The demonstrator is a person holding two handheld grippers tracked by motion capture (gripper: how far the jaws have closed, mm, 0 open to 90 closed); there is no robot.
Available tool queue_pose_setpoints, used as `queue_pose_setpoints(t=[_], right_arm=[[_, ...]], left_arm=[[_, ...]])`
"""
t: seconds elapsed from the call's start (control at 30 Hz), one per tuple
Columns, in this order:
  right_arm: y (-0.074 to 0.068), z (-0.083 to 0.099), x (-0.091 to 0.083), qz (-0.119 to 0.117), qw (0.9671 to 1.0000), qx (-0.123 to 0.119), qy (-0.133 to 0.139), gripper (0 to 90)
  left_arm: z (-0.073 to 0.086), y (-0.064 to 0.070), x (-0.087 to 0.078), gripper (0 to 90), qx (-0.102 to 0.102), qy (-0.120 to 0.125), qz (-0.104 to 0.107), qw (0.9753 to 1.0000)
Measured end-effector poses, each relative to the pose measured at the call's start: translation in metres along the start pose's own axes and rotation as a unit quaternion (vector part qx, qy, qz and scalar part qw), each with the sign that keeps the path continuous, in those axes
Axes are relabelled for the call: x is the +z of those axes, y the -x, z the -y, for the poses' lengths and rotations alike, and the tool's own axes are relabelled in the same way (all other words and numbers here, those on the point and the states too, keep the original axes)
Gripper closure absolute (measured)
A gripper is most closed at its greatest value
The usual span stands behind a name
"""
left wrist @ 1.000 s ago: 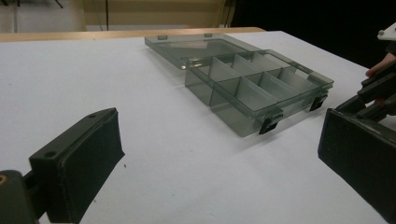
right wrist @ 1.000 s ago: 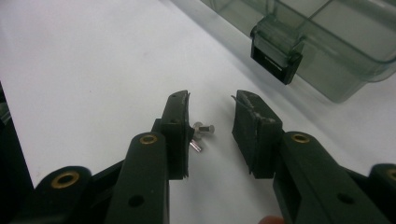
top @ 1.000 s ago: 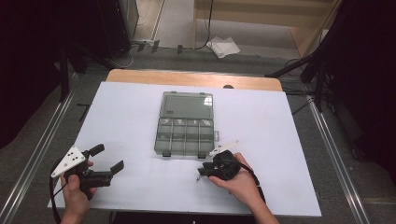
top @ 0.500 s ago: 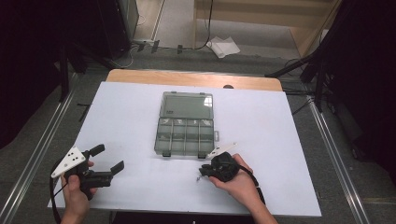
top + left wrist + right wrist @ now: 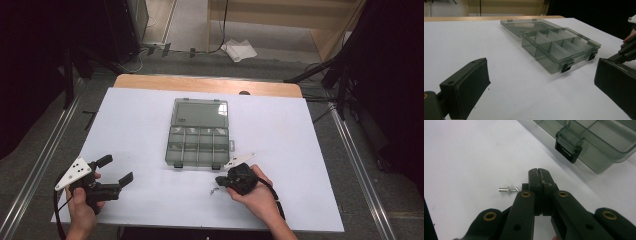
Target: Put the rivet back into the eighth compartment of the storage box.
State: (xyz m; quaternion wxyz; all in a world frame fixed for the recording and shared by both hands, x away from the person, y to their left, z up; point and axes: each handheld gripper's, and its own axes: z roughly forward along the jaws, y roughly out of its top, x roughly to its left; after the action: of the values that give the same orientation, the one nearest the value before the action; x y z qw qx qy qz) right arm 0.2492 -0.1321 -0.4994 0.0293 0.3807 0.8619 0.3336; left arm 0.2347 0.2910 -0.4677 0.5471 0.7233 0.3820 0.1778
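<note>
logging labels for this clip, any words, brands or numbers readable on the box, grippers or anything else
No text can be read in these pictures.
Organiser box: a small dark mark on its open lid, too blurred to read.
Left gripper: dark dots on its grey plate, no letters.
Right gripper: jaws shut, no markings, beside a small metal rivet, also unmarked.
Crumpled paper on the floor: nothing readable.

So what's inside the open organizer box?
The organizer box shows bare dividers and apparently empty compartments in the high view; the near wall hides some floors. A small rivet lies outside.
</note>
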Motion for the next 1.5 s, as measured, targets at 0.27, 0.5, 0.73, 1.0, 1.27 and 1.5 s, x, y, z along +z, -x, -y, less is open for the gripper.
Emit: queue_pose_setpoints(t=[0.27,0.5,0.73,1.0,1.27,1.5], right_arm=[[-0.002,0.000,-0.002,0.002,1.0000,-0.006,0.002,90.0],[-0.002,-0.001,-0.005,0.002,0.9999,-0.007,0.007,90.0],[-0.003,-0.003,-0.010,0.001,0.9999,-0.010,0.014,90.0],[-0.002,-0.004,-0.011,-0.002,0.9999,-0.005,0.015,90.0],[-0.001,-0.004,-0.001,0.006,0.9998,0.009,0.019,80.1],[-0.003,-0.003,0.009,0.024,0.9997,-0.004,0.001,82.7]], left_arm=[[0.000,0.000,0.000,0.0,0.001,0.000,0.000,1.0000],[0.000,0.000,-0.001,0.0,0.001,0.002,-0.001,1.0000],[0.000,0.001,-0.001,0.0,0.000,0.003,0.000,1.0000],[0.000,0.000,-0.001,0.0,-0.001,0.005,-0.001,1.0000],[0.000,0.000,0.000,0.0,0.000,0.004,0.000,1.0000],[0.000,0.000,-0.001,0.0,-0.002,0.005,-0.002,1.0000]])
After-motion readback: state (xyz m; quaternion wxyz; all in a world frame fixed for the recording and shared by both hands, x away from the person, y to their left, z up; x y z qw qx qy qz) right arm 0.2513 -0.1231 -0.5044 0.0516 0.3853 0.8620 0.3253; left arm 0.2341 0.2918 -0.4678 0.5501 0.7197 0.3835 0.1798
